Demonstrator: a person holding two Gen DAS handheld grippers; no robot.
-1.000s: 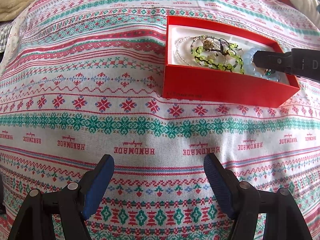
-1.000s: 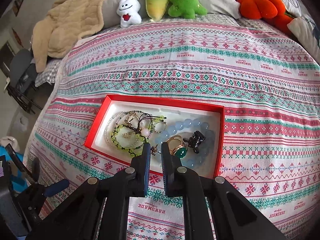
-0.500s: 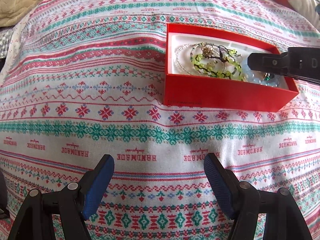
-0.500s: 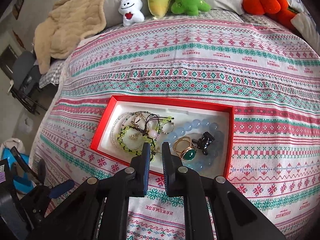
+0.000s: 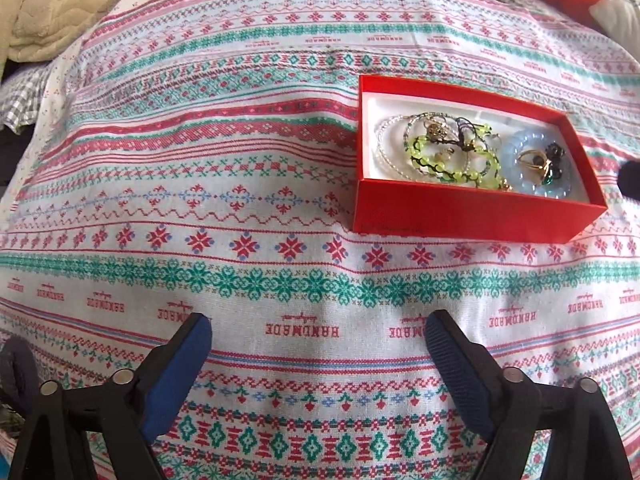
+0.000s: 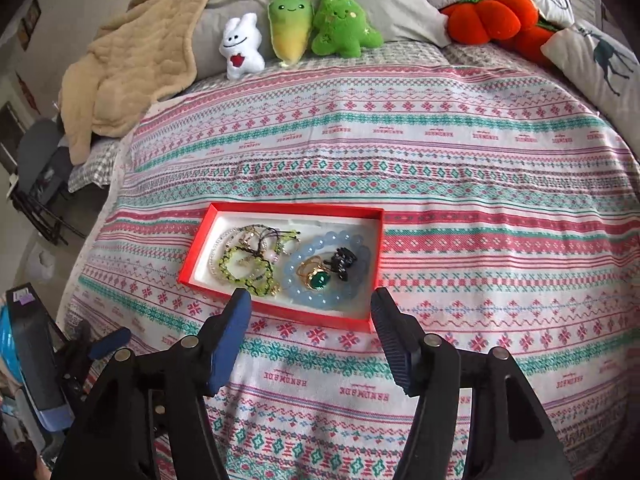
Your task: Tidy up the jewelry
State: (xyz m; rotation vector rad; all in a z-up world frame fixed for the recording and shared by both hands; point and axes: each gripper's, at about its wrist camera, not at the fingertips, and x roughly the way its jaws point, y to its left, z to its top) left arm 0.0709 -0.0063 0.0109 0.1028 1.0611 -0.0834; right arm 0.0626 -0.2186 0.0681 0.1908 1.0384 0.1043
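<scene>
Red box (image 6: 280, 309) sits on bed cover (image 6: 460, 208), jewelry inside: green beads (image 6: 244, 268) left, blue bracelet (image 6: 320, 294) w/ ring (image 6: 314, 276) right. L gripper (image 5: 318, 332) spread wide, empty, short of box. R gripper (image 6: 310, 304) spread, empty, at box's near wall. R view only: plush toys (image 6: 300, 28), black clip (image 6: 342, 262) seen clearly.
</scene>
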